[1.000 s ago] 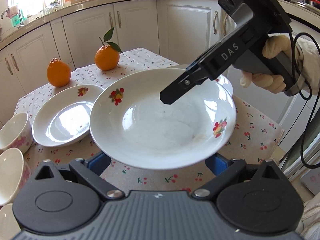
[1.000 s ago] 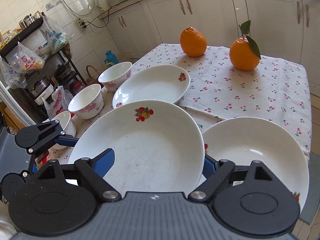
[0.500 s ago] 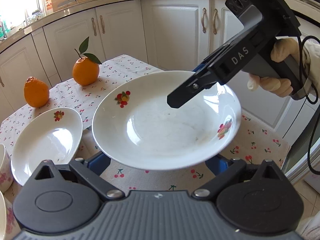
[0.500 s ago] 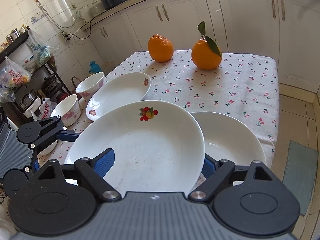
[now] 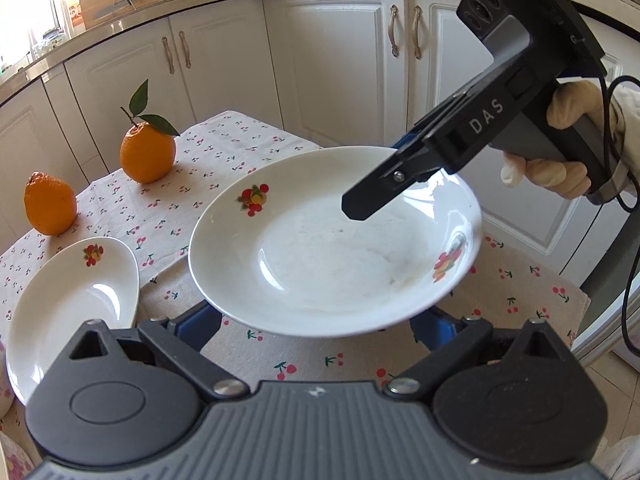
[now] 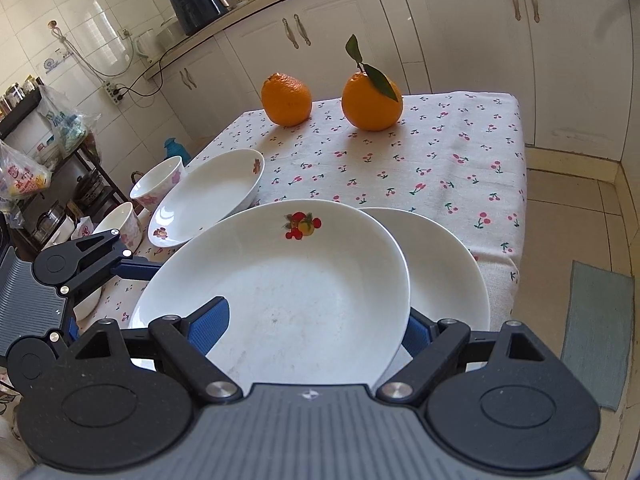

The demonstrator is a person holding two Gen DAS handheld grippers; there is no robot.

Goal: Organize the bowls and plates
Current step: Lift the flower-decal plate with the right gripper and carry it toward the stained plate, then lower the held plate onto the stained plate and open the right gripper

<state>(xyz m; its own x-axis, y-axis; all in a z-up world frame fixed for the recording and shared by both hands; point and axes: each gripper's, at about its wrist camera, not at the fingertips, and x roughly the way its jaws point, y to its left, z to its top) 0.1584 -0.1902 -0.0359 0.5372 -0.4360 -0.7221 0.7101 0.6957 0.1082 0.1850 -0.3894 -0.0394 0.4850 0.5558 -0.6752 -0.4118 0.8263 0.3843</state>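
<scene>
A white plate with fruit prints (image 5: 332, 256) hangs above the table, also seen in the right wrist view (image 6: 288, 292). My right gripper (image 6: 316, 330) is shut on its near rim, one finger (image 6: 210, 322) on top of the plate and one under it; in the left wrist view that gripper (image 5: 384, 188) reaches in from the right. My left gripper (image 5: 316, 326) is open, its blue fingers (image 5: 200, 326) apart below the plate's rim. A second plate (image 6: 444, 276) lies on the table under the held one. A third plate (image 5: 68, 312) lies to the left.
Two oranges (image 6: 286, 98) (image 6: 372, 100) stand at the table's far side on the cherry-print cloth (image 6: 440, 160). Bowls with pink flowers (image 6: 158, 180) (image 6: 122, 224) stand at the left edge. White cabinets (image 5: 340, 64) lie behind; a mat (image 6: 596, 332) lies on the floor at the right.
The held plate has moved right, over the plate lying at the table's right end. The oranges and the left plate have shifted left in the left wrist view.
</scene>
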